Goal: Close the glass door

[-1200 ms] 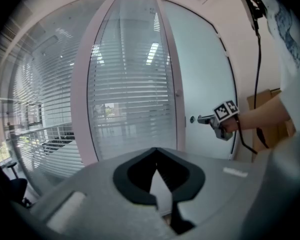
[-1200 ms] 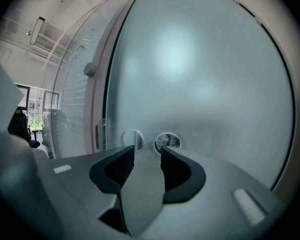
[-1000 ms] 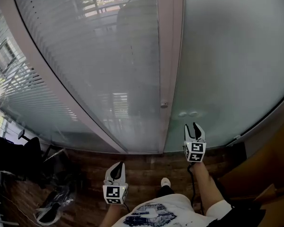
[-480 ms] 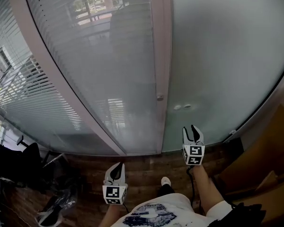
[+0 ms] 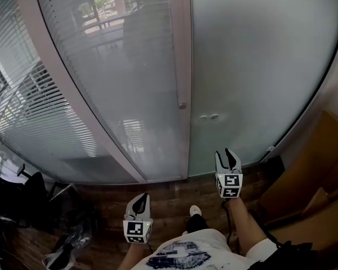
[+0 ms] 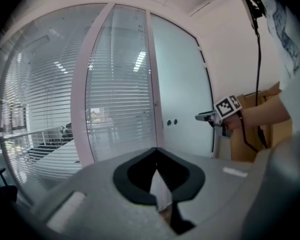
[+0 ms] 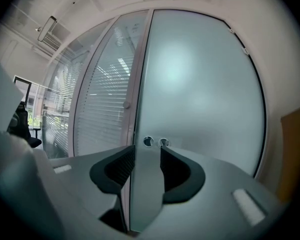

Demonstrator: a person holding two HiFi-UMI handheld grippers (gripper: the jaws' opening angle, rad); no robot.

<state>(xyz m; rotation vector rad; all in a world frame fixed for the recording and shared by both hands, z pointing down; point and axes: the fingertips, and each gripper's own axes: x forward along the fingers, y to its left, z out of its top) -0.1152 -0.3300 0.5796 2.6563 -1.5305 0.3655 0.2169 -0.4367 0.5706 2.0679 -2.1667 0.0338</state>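
The frosted glass door (image 5: pixel 259 66) fills the right half of the head view, with two small round fittings (image 5: pixel 208 117) near its left edge beside the pale frame post (image 5: pixel 180 66). My right gripper (image 5: pixel 228 153) points at the door just below those fittings, short of the glass, open with nothing between its fingers. In the right gripper view the door (image 7: pixel 200 84) and the fittings (image 7: pixel 155 142) show above the parted jaws of my right gripper (image 7: pixel 146 156). My left gripper (image 5: pixel 139 198) is lower and further back, over the floor, shut and empty. My left gripper (image 6: pixel 156 156) faces the frame post.
A glass wall with slatted blinds (image 5: pixel 101 66) runs off to the left of the post, which carries a small knob (image 5: pixel 182 105). A cardboard box (image 5: pixel 321 173) stands at the right, a dark office chair (image 5: pixel 22 190) at the left. My shoe (image 5: pixel 195 210) is on the wooden floor (image 5: pixel 174 196).
In the head view the post and the door fittings have slid left and upward. The right gripper has risen a little toward the door. Neither gripper's jaws have changed.
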